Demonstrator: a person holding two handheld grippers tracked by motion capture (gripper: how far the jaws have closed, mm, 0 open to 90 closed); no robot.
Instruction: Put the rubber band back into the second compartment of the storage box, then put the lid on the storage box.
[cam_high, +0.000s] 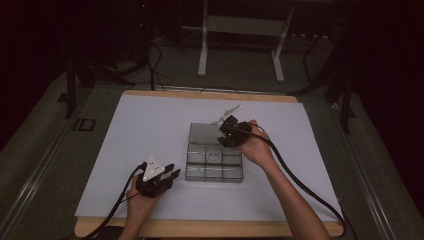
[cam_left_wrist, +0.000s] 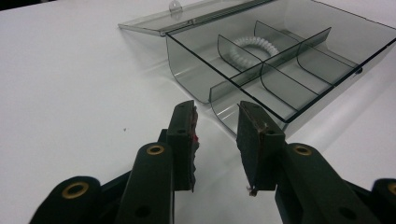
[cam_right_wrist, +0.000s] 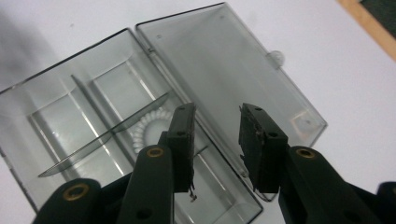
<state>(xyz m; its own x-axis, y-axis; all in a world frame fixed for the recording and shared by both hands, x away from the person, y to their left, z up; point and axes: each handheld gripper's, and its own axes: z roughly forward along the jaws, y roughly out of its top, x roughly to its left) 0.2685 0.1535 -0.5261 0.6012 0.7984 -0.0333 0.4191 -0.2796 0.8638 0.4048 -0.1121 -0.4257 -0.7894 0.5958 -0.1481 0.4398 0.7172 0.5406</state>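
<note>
A clear grey plastic compartment box (cam_high: 214, 167) lies open mid-table, its lid (cam_high: 204, 134) folded flat behind it. A white spiral hair tie (cam_high: 215, 156) rests in a middle compartment. It shows as a white coil (cam_left_wrist: 250, 46) past the dividers and again under my right jaws (cam_right_wrist: 148, 128). My right gripper (cam_high: 227, 136) hovers over the hinge area between box (cam_right_wrist: 70, 121) and lid (cam_right_wrist: 233, 70). It is open (cam_right_wrist: 217, 112) and holds nothing. My left gripper (cam_high: 171, 173) sits low by the box's front left corner. It is open (cam_left_wrist: 217, 109) and empty, pointing at the box (cam_left_wrist: 280, 70).
The box lies on a white board (cam_high: 150, 130) on a wooden table whose edge (cam_high: 210, 229) runs along the front. A white stand's legs (cam_high: 202, 60) rise behind the table. Cables trail from both grippers toward the person.
</note>
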